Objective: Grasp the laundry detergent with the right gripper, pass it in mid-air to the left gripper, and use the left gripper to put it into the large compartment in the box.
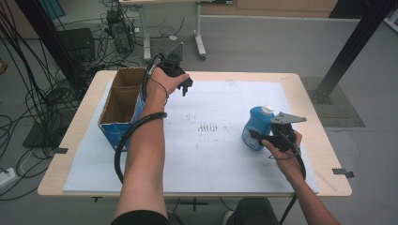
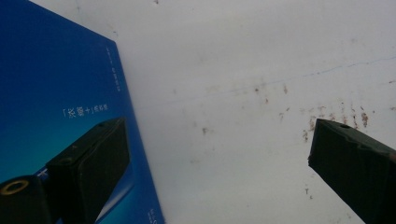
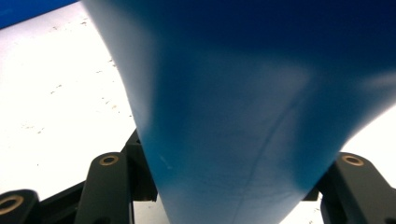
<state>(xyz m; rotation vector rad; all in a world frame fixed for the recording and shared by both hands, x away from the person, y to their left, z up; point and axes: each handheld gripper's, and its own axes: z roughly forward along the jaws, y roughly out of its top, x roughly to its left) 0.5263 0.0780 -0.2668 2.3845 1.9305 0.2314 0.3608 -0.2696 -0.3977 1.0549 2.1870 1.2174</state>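
A blue bottle (image 1: 256, 126) with a white cap (image 1: 267, 110) stands on the white sheet (image 1: 211, 159) at the right. My right gripper (image 1: 259, 138) is shut on the bottle's lower body from the near side. In the right gripper view the blue bottle (image 3: 243, 116) sits between the two black jaws, touching both. My left gripper (image 1: 186, 87) hangs over the sheet at the far left, just right of the open blue cardboard box (image 1: 119, 105). Its jaws stand wide apart, with nothing between them but the sheet below (image 2: 217, 126).
The blue box (image 2: 56, 84) stands at the table's left, open at the top and split into two compartments. The sheet's middle has dark speckles (image 1: 209, 127). The wooden table edge (image 1: 328, 140) runs close to the right of the bottle. Cables and a desk lie on the floor beyond.
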